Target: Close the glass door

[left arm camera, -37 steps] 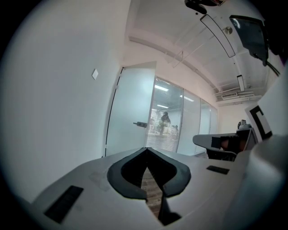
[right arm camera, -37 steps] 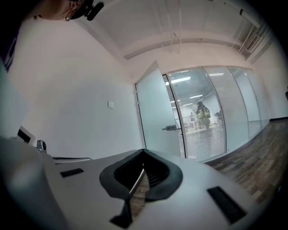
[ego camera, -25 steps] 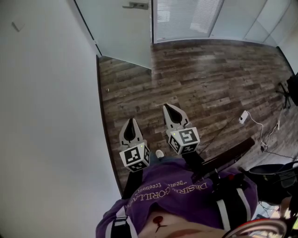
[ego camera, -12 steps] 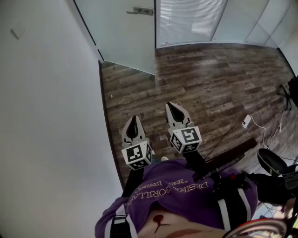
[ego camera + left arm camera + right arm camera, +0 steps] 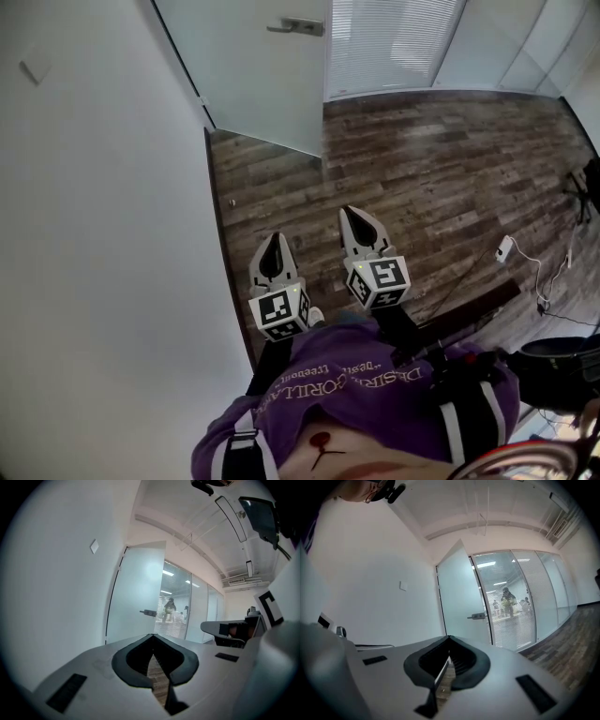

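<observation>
Step in hand, as I read it: approach, no contact yet. Both grippers are well short of the glass door [image 5: 258, 75].

- Door: frosted leaf in the upper middle of the head view, hinged by the white wall [image 5: 94, 244]. Its free edge swings out over the floor, so it looks ajar towards the camera. The lever handle [image 5: 302, 26] is near the top edge of the frame, on the free side.
- Left gripper [image 5: 273, 238]: jaws fully together, nothing between them. Its own view has the door [image 5: 136, 597] dead ahead and the handle [image 5: 149, 613] just above the jaw tips.
- Right gripper [image 5: 449, 638]: jaws also read as closed and empty. The handle [image 5: 476, 616] sits up and right of the tips.

How I'd do it:
- Closed jaws suit a push, so no grasp is needed.
- Press on the leaf near the handle side, far from the hinge, for the best leverage.
- Use flat contact on the glass, slow and steady, following the arc until the latch seats.
- Don't jab the glass with the tips.

Surface and room:
- Dark wood-plank floor [image 5: 422, 169], level.
- Glass partition with blinds [image 5: 394, 42] to the right of the door.
- White adapter and cable [image 5: 506, 248] lie on the floor at right, well apart from the path to the door.
</observation>
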Tool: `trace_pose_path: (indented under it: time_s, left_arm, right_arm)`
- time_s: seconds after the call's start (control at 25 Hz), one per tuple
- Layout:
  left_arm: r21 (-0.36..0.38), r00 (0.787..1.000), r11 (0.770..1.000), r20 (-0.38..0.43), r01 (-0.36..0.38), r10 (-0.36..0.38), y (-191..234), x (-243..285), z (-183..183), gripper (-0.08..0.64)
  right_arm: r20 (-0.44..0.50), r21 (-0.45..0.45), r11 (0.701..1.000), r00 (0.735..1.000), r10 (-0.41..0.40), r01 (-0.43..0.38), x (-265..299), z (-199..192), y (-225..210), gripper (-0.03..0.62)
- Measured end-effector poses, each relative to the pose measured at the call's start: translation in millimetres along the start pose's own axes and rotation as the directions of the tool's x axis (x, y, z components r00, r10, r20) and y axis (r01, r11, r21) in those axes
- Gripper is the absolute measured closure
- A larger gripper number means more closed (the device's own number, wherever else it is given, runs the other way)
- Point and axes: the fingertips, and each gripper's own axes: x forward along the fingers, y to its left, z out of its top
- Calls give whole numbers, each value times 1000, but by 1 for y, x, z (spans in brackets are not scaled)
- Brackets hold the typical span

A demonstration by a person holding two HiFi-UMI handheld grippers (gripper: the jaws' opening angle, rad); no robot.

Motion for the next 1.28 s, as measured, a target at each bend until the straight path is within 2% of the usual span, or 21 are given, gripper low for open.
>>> trace_pose_path:
  time_s: [0.36,1.28]
  left_arm:
    - [-9,1000,1000,-27,13,-13,13,26,-3,558]
    - [-8,999,999,-14,-47,47,14,179,25,558]
  right_arm:
    - [-19,24,999,999,-27,28,27,-6,-6,603]
    - [-27,11,998,998,59,-58,165,29,-86,603]
